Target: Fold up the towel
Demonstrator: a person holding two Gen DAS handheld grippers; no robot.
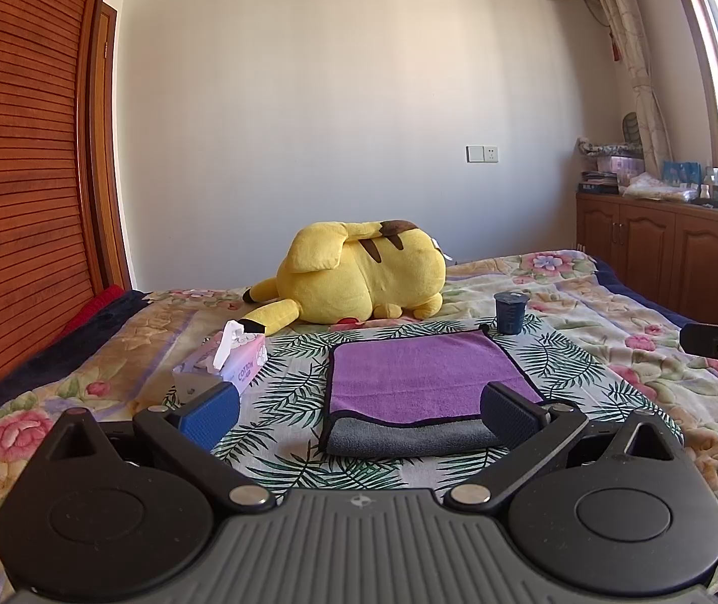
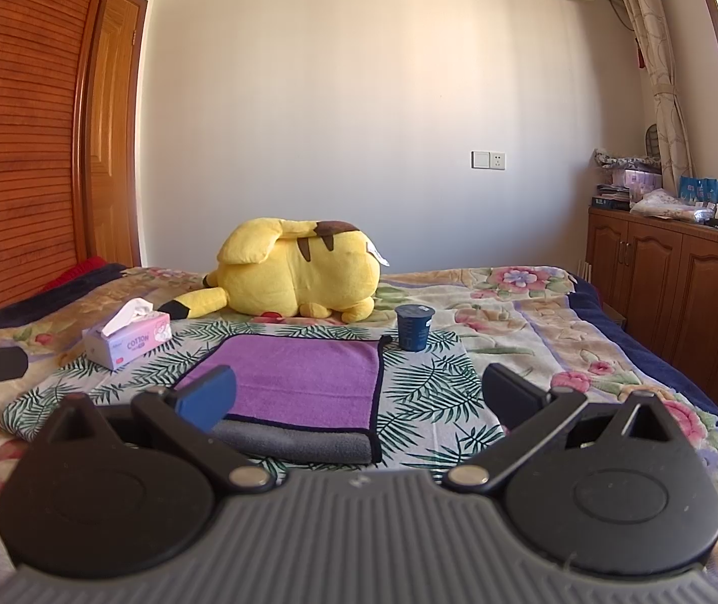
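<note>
A purple towel (image 1: 419,370) with a grey underside and dark edging lies folded on a leaf-print cloth (image 1: 288,382) on the bed; its grey layer shows along the near edge. It also shows in the right wrist view (image 2: 303,377). My left gripper (image 1: 359,415) is open and empty, just short of the towel's near edge. My right gripper (image 2: 359,397) is open and empty, near the towel's near right corner. Part of the other gripper shows at each view's side edge.
A yellow plush toy (image 1: 359,272) lies behind the towel. A dark blue cup (image 1: 510,312) stands at the towel's far right corner. A pink tissue box (image 1: 230,360) sits to the left. Wooden wardrobe at left, cabinets (image 2: 676,292) at right.
</note>
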